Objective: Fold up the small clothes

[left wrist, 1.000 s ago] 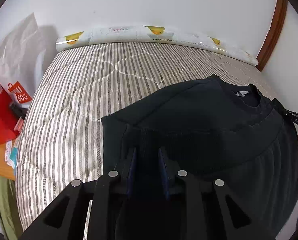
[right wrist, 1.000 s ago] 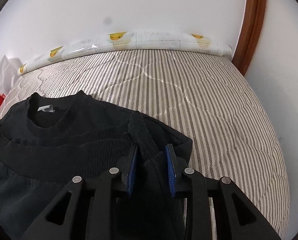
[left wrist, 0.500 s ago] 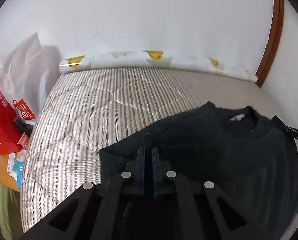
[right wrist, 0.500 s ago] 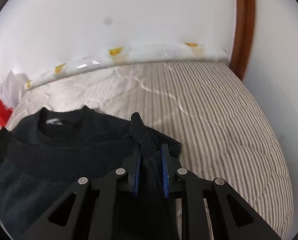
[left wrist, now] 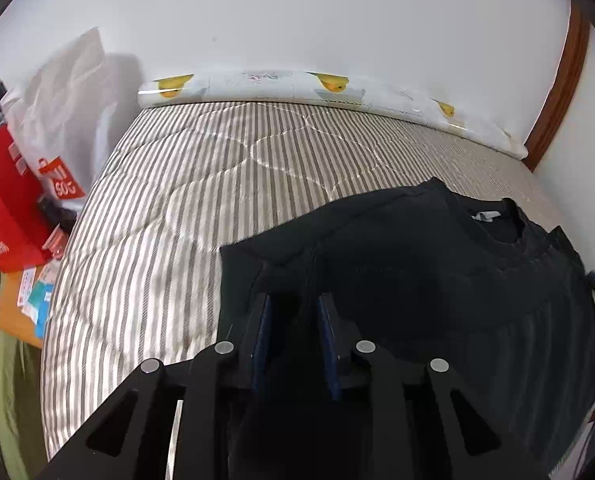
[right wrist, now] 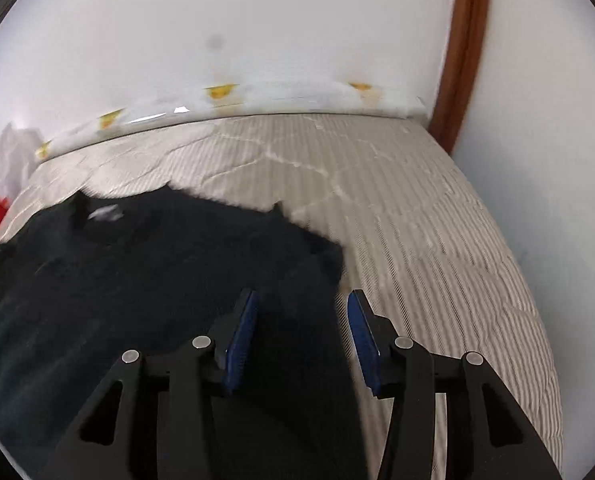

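A black sweater (left wrist: 437,272) lies on the striped bed quilt (left wrist: 177,220), collar and white label (left wrist: 483,215) toward the wall. My left gripper (left wrist: 295,320) hovers over its left edge. The jaws are opening, and a dark ridge of fabric runs loosely between the blue pads (left wrist: 263,328). In the blurred right wrist view the sweater (right wrist: 157,272) fills the lower left. My right gripper (right wrist: 301,320) is over its right edge near the quilt (right wrist: 417,220). Its jaws are opening wide, with cloth lying below the pads and not pinched.
A rolled mat with yellow duck prints (left wrist: 297,88) lies along the wall at the far end of the bed. A red bag (left wrist: 1,200) and a white plastic bag (left wrist: 65,92) stand left of the bed. A brown door frame (left wrist: 557,92) rises at the right.
Half a second ago both grippers were shut on folds of the black sweater. Now both pairs of pads have spread and the cloth has dropped flat. The right view has shifted and blurred.
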Motion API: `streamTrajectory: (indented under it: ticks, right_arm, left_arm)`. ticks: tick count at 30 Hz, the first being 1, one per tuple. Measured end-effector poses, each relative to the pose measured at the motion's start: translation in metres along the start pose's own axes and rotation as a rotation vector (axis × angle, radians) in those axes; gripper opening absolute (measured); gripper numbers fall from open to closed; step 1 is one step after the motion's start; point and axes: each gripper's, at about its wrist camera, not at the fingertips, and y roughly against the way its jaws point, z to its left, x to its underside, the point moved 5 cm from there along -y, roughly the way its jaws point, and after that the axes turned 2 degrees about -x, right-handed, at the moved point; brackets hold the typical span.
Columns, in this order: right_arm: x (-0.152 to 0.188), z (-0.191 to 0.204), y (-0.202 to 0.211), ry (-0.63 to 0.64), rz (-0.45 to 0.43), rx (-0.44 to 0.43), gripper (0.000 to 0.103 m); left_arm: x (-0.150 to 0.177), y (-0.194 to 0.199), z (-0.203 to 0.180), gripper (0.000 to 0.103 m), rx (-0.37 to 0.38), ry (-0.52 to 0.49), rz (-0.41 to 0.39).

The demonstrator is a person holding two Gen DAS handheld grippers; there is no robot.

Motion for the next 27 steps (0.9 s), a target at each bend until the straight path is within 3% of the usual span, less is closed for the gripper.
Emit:
streamTrajectory:
  ticks: [4,9,14,16,20,23,27]
  right_arm:
    - [0.035,-0.016,-0.003,-0.031,0.066,0.060,0.046]
    - [0.047,-0.023,0.036,-0.136,0.023,0.089,0.046]
    - [0.048,0.040,0.083,-0.046,-0.085,0.042,0.046]
    - [0.052,0.076,0.092,-0.011,-0.102,-0.024,0.046]
    - [0.068,0.143,0.095,0.061,-0.114,-0.138,0.046]
    - [0.078,0.182,0.090,0.098,-0.127,-0.208,0.046]
    - [0.100,0.204,0.059,0.127,-0.051,-0.143,0.046]
  left_arm:
    - [0.019,0.019,0.005,0.030,0.005,0.001,-0.005]
    - [0.050,0.045,0.007,0.033,0.024,0.005,-0.015]
    - [0.083,0.069,0.003,0.037,0.040,0.004,-0.029]
    - [0.096,0.078,0.003,0.039,0.045,0.014,-0.039]
    - [0.120,0.095,0.008,0.041,0.091,0.064,-0.044]
    - [0.139,0.109,0.012,0.050,0.109,0.085,-0.063]
    - [0.161,0.123,0.018,0.050,0.123,0.112,-0.064]
